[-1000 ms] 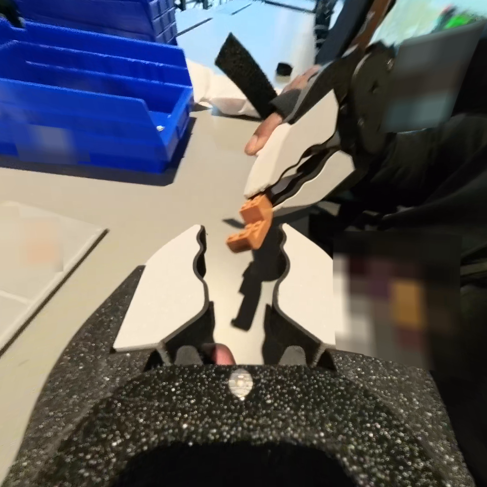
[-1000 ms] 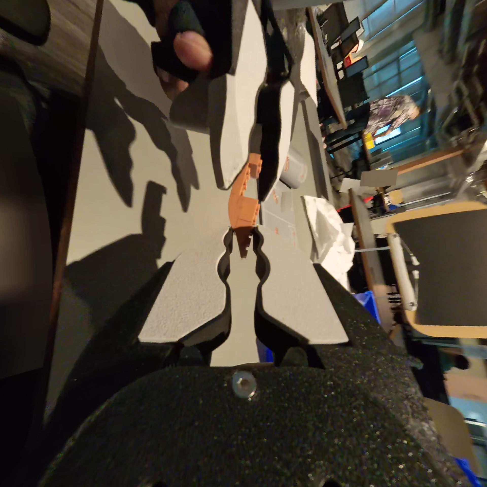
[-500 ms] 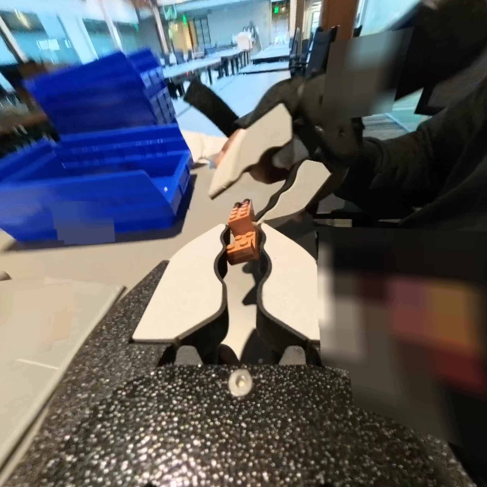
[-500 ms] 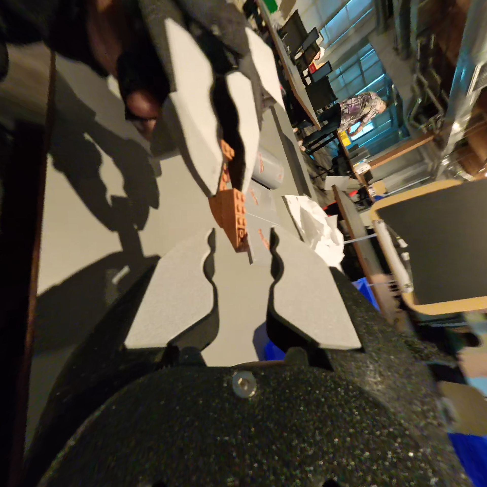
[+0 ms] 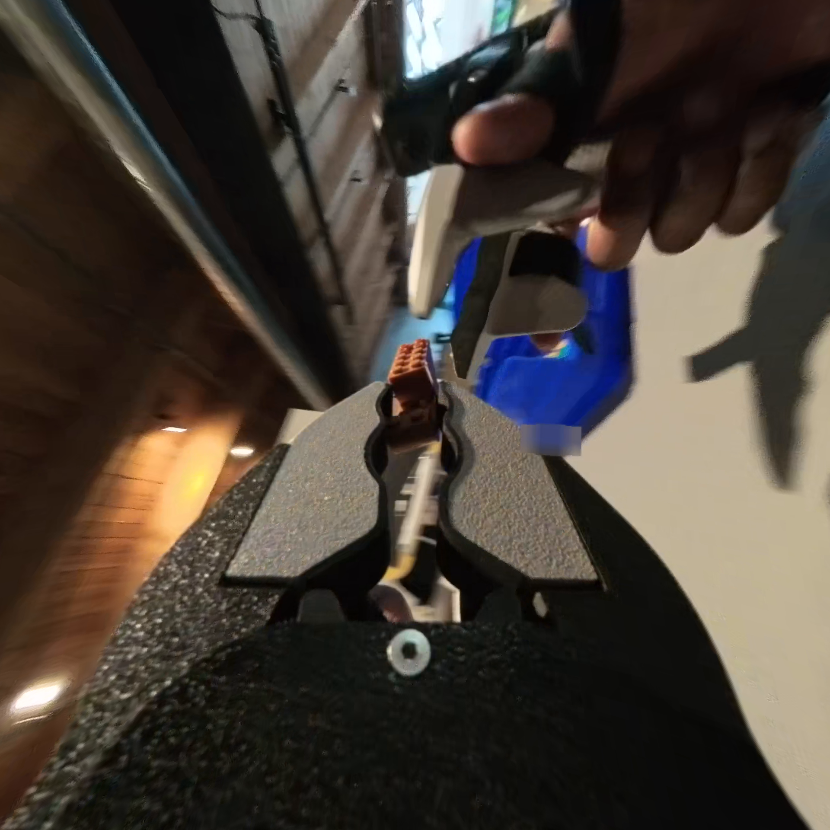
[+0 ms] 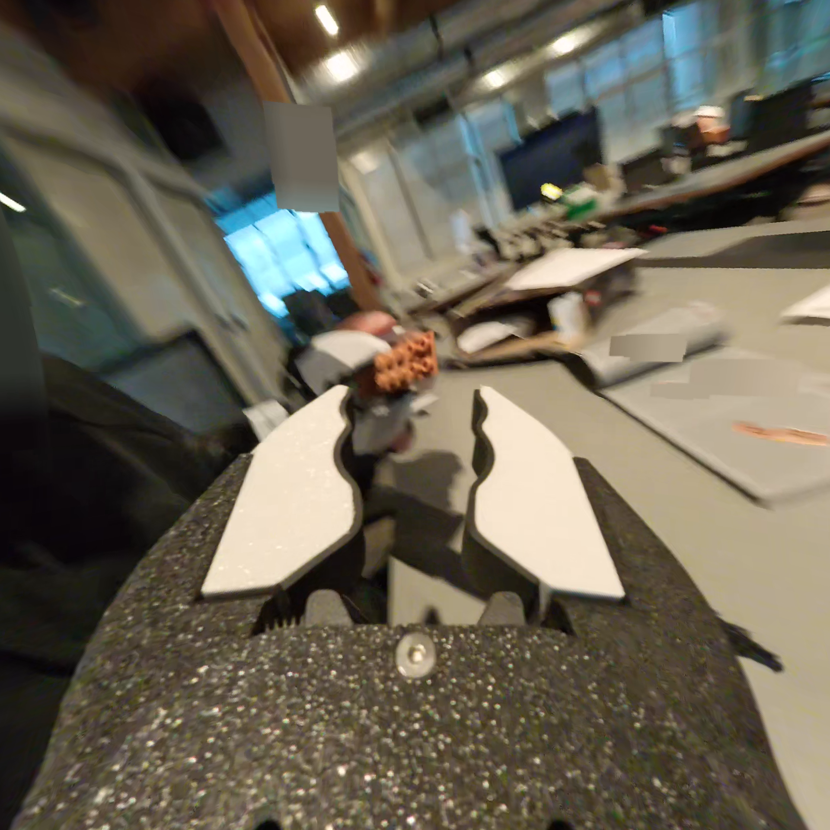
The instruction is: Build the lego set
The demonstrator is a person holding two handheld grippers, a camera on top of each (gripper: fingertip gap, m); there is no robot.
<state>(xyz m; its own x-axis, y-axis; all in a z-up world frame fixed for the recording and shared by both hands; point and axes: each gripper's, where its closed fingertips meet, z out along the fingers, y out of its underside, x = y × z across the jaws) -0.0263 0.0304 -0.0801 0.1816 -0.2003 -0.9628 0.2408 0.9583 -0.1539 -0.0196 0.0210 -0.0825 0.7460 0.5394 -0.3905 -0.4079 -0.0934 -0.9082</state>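
A small brown lego assembly (image 5: 411,366), studs facing up, is clamped between the tips of my left gripper (image 5: 413,397), which is shut on it and holds it up in the air. My right gripper (image 6: 413,395) is open and empty, with a wide gap between its fingers. In the right wrist view the brown assembly (image 6: 406,366) sits just beyond my left fingertip, held by the other gripper's grey fingers (image 6: 341,357). In the left wrist view the right gripper (image 5: 471,314) hangs above and beyond the assembly, apart from it, with a hand (image 5: 673,134) on it.
A blue bin (image 5: 561,381) lies behind the grippers. The grey table (image 6: 673,539) carries a flat grey tray (image 6: 741,431) at the right and cardboard and paper clutter (image 6: 516,323) farther back. Both views are motion-blurred.
The right gripper let go of the brown assembly, opened wide and drew back. The left gripper closed on it and now holds it alone. Both grippers have swung to new angles.
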